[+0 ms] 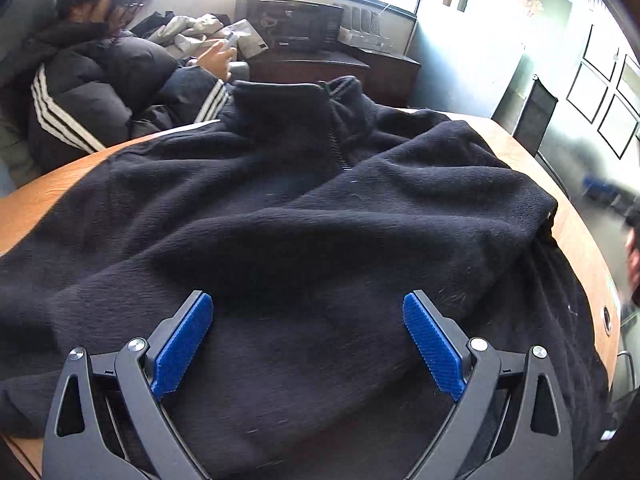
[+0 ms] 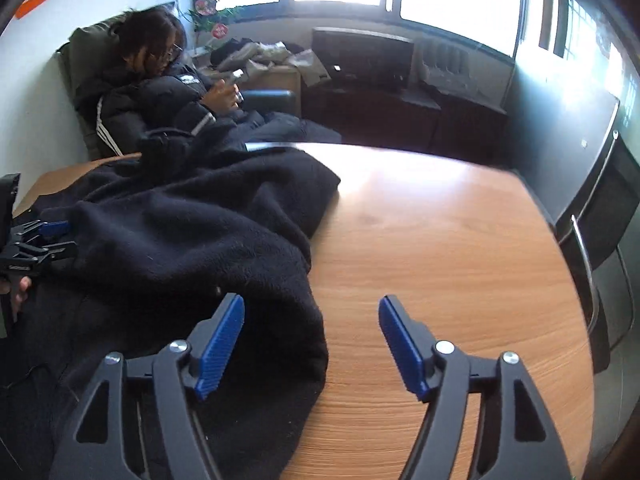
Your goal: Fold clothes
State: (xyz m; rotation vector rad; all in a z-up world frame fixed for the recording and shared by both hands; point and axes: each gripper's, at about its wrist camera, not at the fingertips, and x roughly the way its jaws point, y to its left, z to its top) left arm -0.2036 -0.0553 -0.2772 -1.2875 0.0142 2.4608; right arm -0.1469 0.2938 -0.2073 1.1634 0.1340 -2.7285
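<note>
Claws come nearest in both views. The left claw [image 1: 308, 304] stands wide open over the dark fleece pullover [image 1: 280, 208], with nothing between its blue pads [image 1: 182, 344]. The right claw [image 2: 312, 308] is open too, one pad over the cloth edge and the other over bare wood of the table [image 2: 460, 248].

Just past them, the pullover lies spread and rumpled on the table, with thick soft ridges. Its right edge [image 2: 320, 264] is rolled into a bulky fold near the right claw. I judge the fleece as soft, limp and rather light, not slippery, so it will sag and drag when lifted. A good hold is a doubled edge or hem, pinched through both layers.

Farther away the collar [image 1: 280, 100] with its short zipper [image 1: 336, 140] stands up at the far table edge. Behind it a seated person [image 1: 100, 92] in a padded jacket looks down.
</note>
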